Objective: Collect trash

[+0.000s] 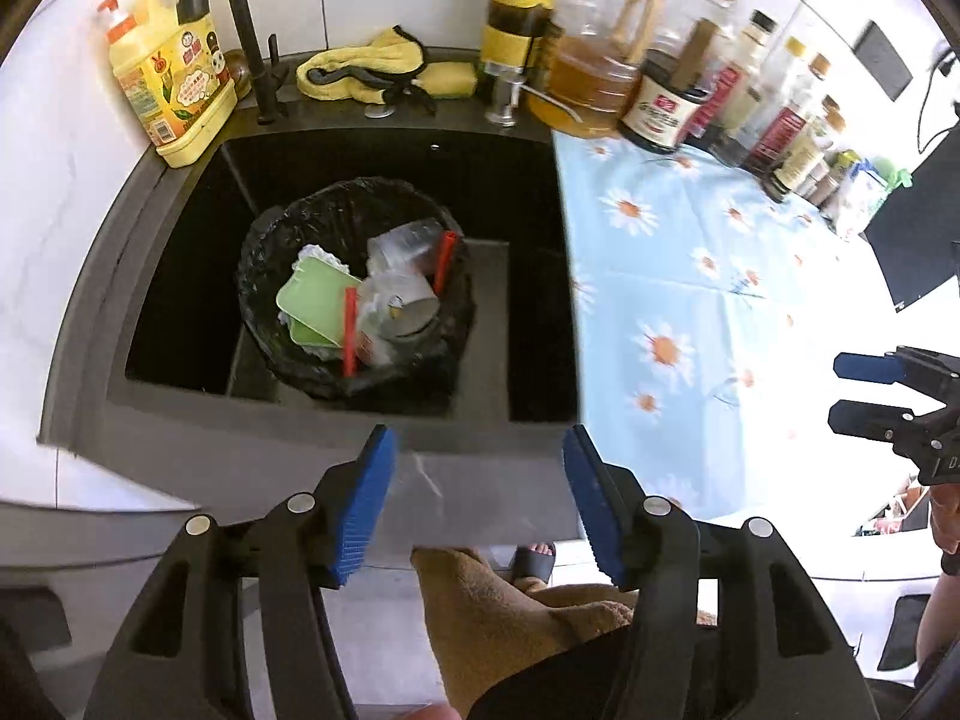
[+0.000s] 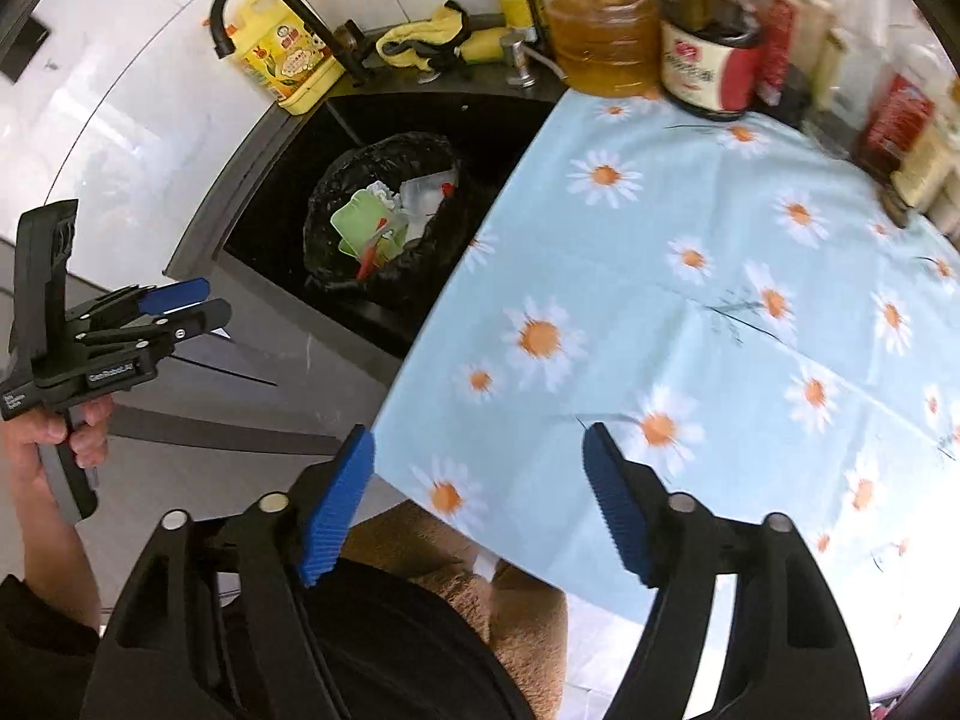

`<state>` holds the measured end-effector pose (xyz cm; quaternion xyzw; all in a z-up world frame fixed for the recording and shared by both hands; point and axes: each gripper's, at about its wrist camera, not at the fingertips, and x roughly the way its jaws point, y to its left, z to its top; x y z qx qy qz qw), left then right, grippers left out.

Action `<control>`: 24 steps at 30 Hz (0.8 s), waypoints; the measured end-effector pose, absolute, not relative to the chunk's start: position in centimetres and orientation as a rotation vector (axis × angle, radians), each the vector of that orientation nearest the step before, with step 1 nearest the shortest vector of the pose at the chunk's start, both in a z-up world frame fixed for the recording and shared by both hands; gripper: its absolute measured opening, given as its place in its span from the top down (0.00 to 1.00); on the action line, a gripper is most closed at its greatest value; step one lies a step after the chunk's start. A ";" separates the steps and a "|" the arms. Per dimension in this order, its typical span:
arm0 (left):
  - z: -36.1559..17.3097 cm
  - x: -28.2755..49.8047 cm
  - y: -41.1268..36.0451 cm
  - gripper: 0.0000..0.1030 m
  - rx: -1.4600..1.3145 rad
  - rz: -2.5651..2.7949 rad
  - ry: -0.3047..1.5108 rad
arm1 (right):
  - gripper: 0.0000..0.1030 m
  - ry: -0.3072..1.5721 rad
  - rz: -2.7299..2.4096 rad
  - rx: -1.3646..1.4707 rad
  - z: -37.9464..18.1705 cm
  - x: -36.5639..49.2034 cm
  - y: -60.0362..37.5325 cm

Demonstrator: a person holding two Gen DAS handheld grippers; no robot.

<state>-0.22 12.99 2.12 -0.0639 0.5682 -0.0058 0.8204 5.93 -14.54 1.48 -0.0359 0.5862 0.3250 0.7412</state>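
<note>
The trash (image 1: 366, 300) lies in a bin (image 1: 264, 276) lined with a black bag; the bin stands inside the dark sink (image 1: 516, 192). In the heap show a pale green tray (image 1: 309, 306), two red sticks (image 1: 350, 333), crumpled clear plastic (image 1: 402, 246) and a round grey lid-like piece (image 1: 414, 315). The same bin (image 2: 336, 180) appears in the right wrist view, left of the cloth's edge.

Behind the sink a black tap (image 1: 222, 12) rises from the rim. A yellow soap jug (image 1: 165, 81) stands at the sink's back left corner, and a yellow rag (image 1: 360, 69) lies along the back rim beside a yellow sponge (image 1: 447, 81).

To the right of the sink the counter carries a light blue cloth (image 1: 690, 276) printed with daisies. Along the wall at its far edge stands a row of bottles (image 1: 774, 96), among them an oil jug (image 1: 594, 78) and a dark sauce bottle (image 1: 666, 102).

The left gripper (image 1: 480, 504) hangs over the sink's near rim, its blue-padded jaws apart with nothing between them. The right gripper (image 2: 480, 510) is over the near edge of the cloth, jaws wide apart and bare as well. Each shows at the edge of the other's view, and a hand (image 2: 54, 438) grips the left one's handle.

Below both, a brown fleecy garment (image 1: 504, 612) and a foot in a dark slipper (image 1: 534, 561) are visible.
</note>
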 end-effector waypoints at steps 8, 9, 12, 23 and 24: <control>3.4 -3.9 8.9 0.24 -0.132 0.018 1.192 | 0.06 1.206 0.711 -0.024 2.6 2.3 -18.9; 3.6 -4.3 8.6 0.21 -0.137 0.022 1.190 | 0.06 1.201 0.709 -0.023 2.7 2.1 -19.1; 3.8 -5.1 7.9 0.10 -0.140 0.040 1.174 | 0.05 1.195 0.706 -0.001 2.9 1.3 -19.8; 2.6 -6.8 8.4 0.06 -0.173 0.089 1.165 | 0.05 1.165 0.706 0.010 3.1 0.1 -19.6; 2.5 -7.0 8.5 0.06 -0.172 0.092 1.166 | 0.05 1.169 0.703 0.014 3.0 0.1 -19.5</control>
